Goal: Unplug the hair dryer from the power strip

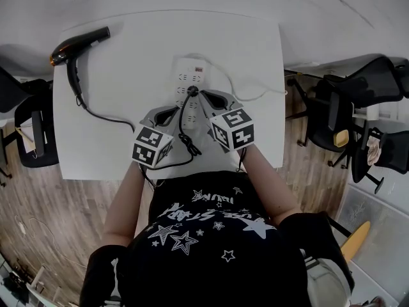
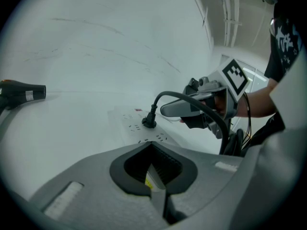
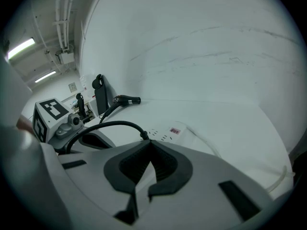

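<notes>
A white power strip (image 1: 190,82) lies mid-table, and the hair dryer's black plug (image 1: 192,92) stands in one of its sockets. The plug (image 2: 148,122) shows upright in the strip (image 2: 136,128). Its black cord (image 1: 102,116) runs left to the black hair dryer (image 1: 80,43) at the table's far left corner. My left gripper (image 1: 179,109) sits just short of the strip, jaws shut and empty. My right gripper (image 1: 203,96) is beside the plug, also shut and empty, and the cord arches over it (image 2: 192,110). From the right gripper (image 3: 148,143), the plug (image 3: 143,135) is just ahead.
The strip's own white cable (image 1: 252,98) loops off to the right across the table (image 1: 255,50). Black office chairs (image 1: 348,107) stand right of the table, another chair (image 1: 29,126) on the left. Slack black cord (image 1: 190,147) hangs near the front edge.
</notes>
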`<state>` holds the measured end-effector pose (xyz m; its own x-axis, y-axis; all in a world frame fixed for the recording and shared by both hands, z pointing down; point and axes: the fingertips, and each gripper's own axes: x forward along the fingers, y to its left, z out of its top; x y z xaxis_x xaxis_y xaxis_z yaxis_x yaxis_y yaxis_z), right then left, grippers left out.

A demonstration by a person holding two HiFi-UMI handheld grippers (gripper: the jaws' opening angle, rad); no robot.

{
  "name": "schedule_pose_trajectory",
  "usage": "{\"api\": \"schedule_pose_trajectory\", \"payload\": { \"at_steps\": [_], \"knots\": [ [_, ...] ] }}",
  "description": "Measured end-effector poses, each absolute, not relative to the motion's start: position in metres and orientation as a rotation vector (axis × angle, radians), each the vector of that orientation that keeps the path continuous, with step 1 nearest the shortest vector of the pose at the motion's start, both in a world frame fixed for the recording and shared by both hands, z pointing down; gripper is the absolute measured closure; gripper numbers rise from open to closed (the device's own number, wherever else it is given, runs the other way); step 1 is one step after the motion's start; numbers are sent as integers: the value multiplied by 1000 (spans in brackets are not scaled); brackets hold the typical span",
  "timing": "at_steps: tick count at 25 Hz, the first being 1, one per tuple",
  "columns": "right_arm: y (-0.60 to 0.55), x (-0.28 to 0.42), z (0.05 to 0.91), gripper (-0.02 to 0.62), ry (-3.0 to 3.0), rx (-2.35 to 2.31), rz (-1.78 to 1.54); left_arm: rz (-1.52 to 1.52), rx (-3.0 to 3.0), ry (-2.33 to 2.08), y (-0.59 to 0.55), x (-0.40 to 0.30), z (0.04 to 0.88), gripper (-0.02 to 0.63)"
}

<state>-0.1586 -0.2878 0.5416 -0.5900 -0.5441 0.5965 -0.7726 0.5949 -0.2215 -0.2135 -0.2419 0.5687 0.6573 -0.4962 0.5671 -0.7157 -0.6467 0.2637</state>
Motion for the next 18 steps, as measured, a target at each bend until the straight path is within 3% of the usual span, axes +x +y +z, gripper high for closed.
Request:
{"api": "schedule_pose_trajectory", "payload": {
  "at_steps": [4, 6, 7, 18],
  "knots": [
    [-286, -164, 543, 582, -2373, 1002, 580, 607, 2386, -939, -242, -214, 568, 598],
    [-286, -167, 543, 473, -2383, 980, 566, 597, 2379, -931, -241, -214, 568, 598],
    [-286, -169, 543, 466, -2386, 972, 560, 598, 2379, -929, -242, -214, 568, 598],
    [-297, -182, 548, 479, -2382, 960, 399, 659, 2398, -921, -242, -213, 570, 598]
  ]
}}
